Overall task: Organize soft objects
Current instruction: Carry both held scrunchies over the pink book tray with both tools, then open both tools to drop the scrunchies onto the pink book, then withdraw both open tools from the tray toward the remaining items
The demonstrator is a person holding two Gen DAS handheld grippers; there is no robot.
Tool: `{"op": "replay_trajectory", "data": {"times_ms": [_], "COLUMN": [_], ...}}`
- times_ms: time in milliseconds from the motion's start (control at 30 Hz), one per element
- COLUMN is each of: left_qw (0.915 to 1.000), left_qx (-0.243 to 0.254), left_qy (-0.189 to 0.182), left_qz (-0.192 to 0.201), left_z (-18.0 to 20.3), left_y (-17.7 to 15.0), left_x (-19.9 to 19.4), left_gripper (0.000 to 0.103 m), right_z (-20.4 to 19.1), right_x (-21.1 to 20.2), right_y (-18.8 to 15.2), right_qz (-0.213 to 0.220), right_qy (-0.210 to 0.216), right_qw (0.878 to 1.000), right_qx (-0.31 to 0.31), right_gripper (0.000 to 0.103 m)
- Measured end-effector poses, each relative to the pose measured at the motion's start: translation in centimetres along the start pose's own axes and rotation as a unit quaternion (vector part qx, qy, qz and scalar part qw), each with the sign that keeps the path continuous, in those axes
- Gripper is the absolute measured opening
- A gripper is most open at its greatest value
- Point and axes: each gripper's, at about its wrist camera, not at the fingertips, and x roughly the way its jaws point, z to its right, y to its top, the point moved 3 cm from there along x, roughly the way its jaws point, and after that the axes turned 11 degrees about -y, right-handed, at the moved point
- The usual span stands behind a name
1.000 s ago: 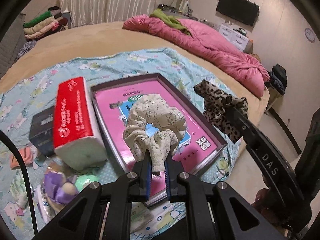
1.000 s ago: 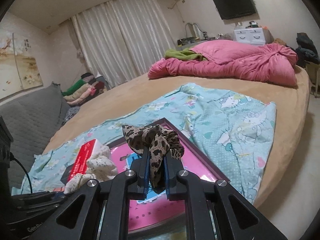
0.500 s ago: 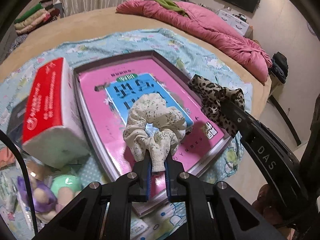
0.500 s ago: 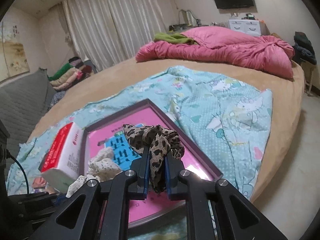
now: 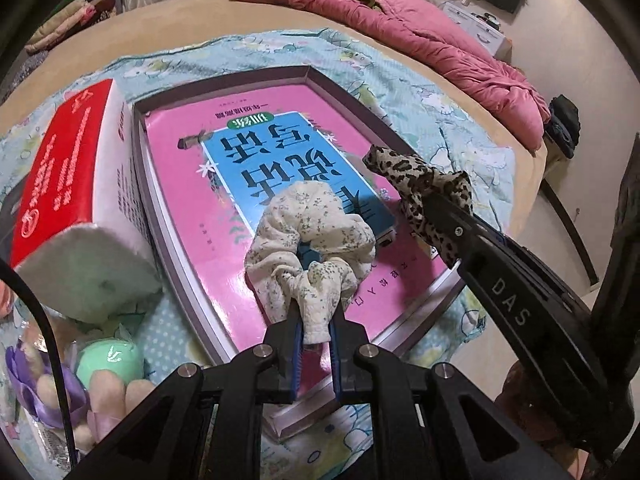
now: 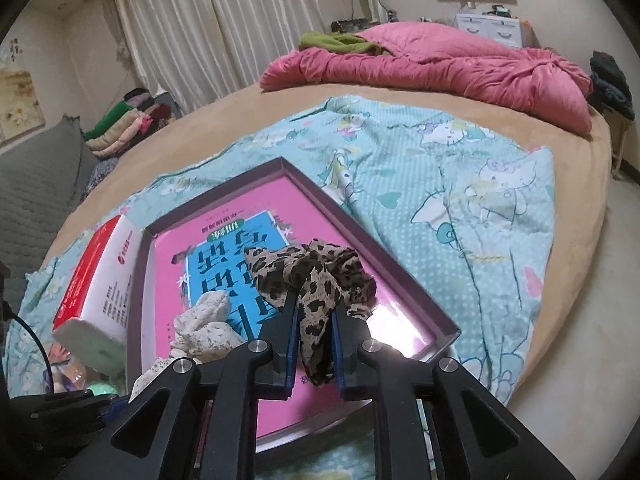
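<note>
2 wrist fisheyes, each looking down along its fingers, close over the tray [image 5: 224, 312] [image 6: 360, 224], both sharing tray and bed [image 6: 240, 112]

Black left gripper [image 5: 315, 332] (blue-lined jaws, silver screws)

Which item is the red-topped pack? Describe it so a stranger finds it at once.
Start at the shallow purple tray holding the pink book on the cartoon-print sheet. The tissue pack lies against the tray's left wall. It alone is a soft white block with a red printed top, unlike the plush toys below it.
</note>
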Motion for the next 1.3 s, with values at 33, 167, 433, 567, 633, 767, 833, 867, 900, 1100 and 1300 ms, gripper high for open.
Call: {"op": "replay_trajectory", "data": {"times_ms": [33, 167, 433, 567, 633, 767, 833, 867, 900, 1100, 1300], "left_qw": [1.0000, 1.0000, 1.0000, 0.9999, 0.9999, 0.9998, 0.9997, 0.9997, 0.9996, 0.9995, 0.9984], "left_qx": [0.000, 0.002, -0.006, -0.012, -0.012, -0.010, -0.007, -0.005, -0.004, -0.003, -0.008], "left_qy": [0.000, 0.004, 0.003, -0.006, -0.008, -0.015, -0.016, -0.018, -0.021, -0.020, -0.023], "left_qz": [-0.001, -0.002, -0.003, 0.001, 0.002, 0.010, 0.015, 0.017, 0.019, 0.024, 0.051], "left_z": [0.0, 0.2, -0.1, -0.3, -0.3, 0.0, 0.1, 0.2, 0.3, 0.3, 0.2], "left_y": [-0.1, -0.1, -0.4, -0.4, -0.4, -0.4, -0.5, -0.5, -0.6, -0.8, -1.3], "left_x": [0.0, -0.1, -0.5, -0.8, -1.0, -1.7, -2.1, -2.4, -2.5, -3.5, -5.7], "left_gripper": [0.011, 0.013, 0.023, 0.034, 0.040, 0.046, 0.052, 0.057, 0.059, 0.062, 0.067], "right_z": [0.0, -0.1, 0.1, 0.2, 0.2, 0.2, 0.1, 0.1, 0.1, 0.0, -0.2], "right_x": [0.1, 0.5, 0.4, 0.1, -0.1, -0.6, -0.8, -0.9, -1.0, -1.5, -2.5], "right_y": [0.0, -0.3, -0.5, -0.4, -0.3, -0.2, -0.1, -0.1, 0.0, 0.2, 0.5], "right_qz": [-0.002, -0.012, -0.019, -0.016, -0.011, -0.003, 0.002, 0.006, 0.007, 0.018, 0.042], "right_qy": [0.003, 0.020, 0.038, 0.048, 0.048, 0.049, 0.049, 0.049, 0.050, 0.046, 0.049], "right_qw": [1.000, 1.000, 0.999, 0.998, 0.998, 0.998, 0.998, 0.998, 0.998, 0.998, 0.997], "right_qx": [0.002, 0.008, 0.030, 0.036, 0.039, 0.040, 0.041, 0.042, 0.043, 0.039, 0.037], "right_gripper": [0.017, 0.020, 0.038, 0.051, 0.054, 0.060, 0.066, 0.068, 0.070, 0.071, 0.075]}}
